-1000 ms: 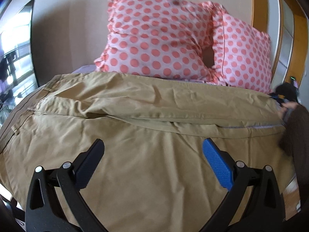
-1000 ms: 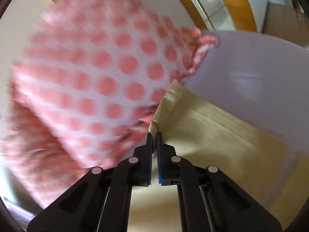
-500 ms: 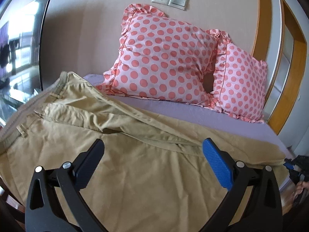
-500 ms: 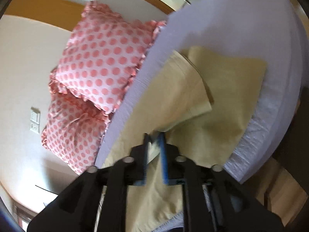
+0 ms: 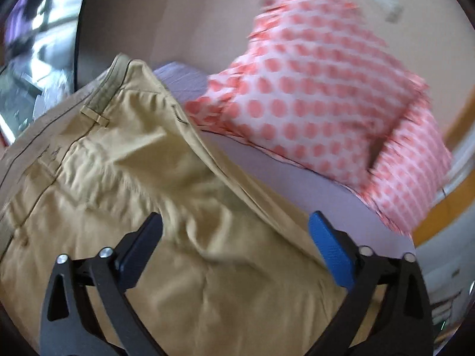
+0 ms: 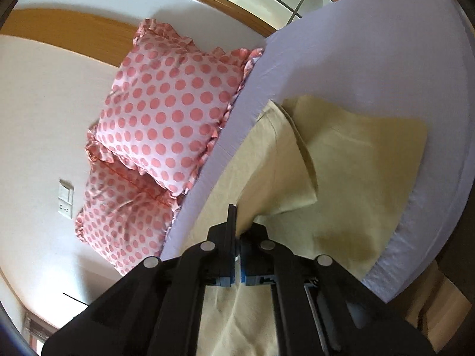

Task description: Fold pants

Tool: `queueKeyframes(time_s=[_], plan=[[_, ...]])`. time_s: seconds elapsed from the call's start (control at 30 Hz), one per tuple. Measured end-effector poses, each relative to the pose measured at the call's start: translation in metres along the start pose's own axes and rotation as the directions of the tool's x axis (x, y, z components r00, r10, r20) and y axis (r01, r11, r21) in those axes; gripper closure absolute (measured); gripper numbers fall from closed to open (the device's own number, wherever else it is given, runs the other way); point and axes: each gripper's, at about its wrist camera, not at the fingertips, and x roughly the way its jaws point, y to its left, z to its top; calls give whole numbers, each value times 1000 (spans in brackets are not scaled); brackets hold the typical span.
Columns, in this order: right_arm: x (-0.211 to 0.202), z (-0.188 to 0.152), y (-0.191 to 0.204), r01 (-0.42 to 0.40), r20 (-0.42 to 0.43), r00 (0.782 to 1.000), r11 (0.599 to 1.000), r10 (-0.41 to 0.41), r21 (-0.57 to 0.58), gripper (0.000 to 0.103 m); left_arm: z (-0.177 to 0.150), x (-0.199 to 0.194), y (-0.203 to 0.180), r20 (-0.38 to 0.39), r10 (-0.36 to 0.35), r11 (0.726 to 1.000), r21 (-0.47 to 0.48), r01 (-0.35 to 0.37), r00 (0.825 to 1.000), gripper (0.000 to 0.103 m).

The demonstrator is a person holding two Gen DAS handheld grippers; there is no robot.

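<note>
We see khaki pants, soft woven cotton, creased and rumpled, spread over lavender bed sheet. Waistband with belt loop lies far left in left wrist view; legs run toward bed's foot edge, one leg folded over other. Two ruffled pink polka-dot pillows lean against cream wall beyond pants; wall socket plate beside them. Left view motion-blurred. Our left gripper hovers above fabric, jaws spread wide, holding nothing. Our right gripper has jaws pressed together, pinching pant-leg fabric edge.
</note>
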Motion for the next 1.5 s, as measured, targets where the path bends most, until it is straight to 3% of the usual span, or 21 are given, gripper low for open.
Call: queueKeyframes(time_s=[0.17, 0.2, 0.23, 0.27, 0.3, 0.37, 0.5, 0.57, 0.67, 0.83, 0.93, 1.07, 1.1, 1.13, 1.2, 1.37, 1.5], plan=[[3, 6, 2, 0, 10, 1000, 1000, 0, -14, 101, 56, 72, 12, -101, 140, 989, -35, -144, 985, 30], [4, 7, 3, -3, 12, 1000, 1000, 3, -15, 101, 62, 83, 17, -118, 168, 984, -40, -173, 979, 51], [5, 9, 4, -7, 15, 1000, 1000, 7, -13, 101, 67, 97, 25, -148, 207, 975, -54, -217, 967, 63], [6, 12, 5, -14, 22, 1000, 1000, 14, -13, 101, 69, 104, 36, -173, 187, 974, -94, -205, 967, 87], [6, 17, 9, -21, 39, 999, 1000, 22, -22, 101, 66, 102, 47, -175, 122, 974, -168, -152, 977, 89], [-1, 28, 19, -47, 74, 996, 998, 50, -35, 101, 57, 79, 53, -120, 88, 975, -192, -110, 989, 91], [-34, 36, 34, -70, 147, 986, 993, 83, -92, 101, 12, -18, 50, 36, 47, 996, -80, -44, 998, 91], [-48, 33, 31, -32, 172, 984, 993, 51, -113, 101, -33, -73, 63, 94, 27, 998, -60, -21, 995, 90], [-55, 25, 8, 35, 164, 986, 995, -20, -92, 101, -94, -110, 91, 88, 36, 995, -93, -28, 995, 88], [-51, 15, -26, 103, 136, 986, 995, -100, -12, 101, -154, -110, 118, 11, 59, 986, -154, -57, 998, 88], [-54, 14, -29, 117, 140, 984, 993, -113, -21, 101, -167, -116, 125, 42, 27, 985, -173, -19, 999, 87], [-60, 11, -26, 164, 141, 977, 986, -157, -41, 99, -174, -122, 124, 59, 39, 989, -143, -30, 997, 81], [-66, 10, -25, 184, 158, 972, 982, -176, -38, 91, -177, -126, 123, 68, 35, 990, -139, -26, 997, 78], [-71, 9, -25, 212, 178, 963, 977, -202, -38, 67, -178, -128, 123, 75, 38, 990, -136, -27, 996, 76], [-80, 6, -25, 239, 225, 948, 970, -224, -44, 41, -179, -131, 121, 86, 54, 990, -132, -43, 995, 68], [-72, 5, -27, 257, 223, 946, 963, -235, -76, 43, -187, -150, 134, 133, 76, 983, -175, -52, 988, 53], [-62, -1, -31, 281, 219, 941, 956, -258, -80, 46, -193, -157, 150, 154, 81, 972, -230, -44, 985, 52]])
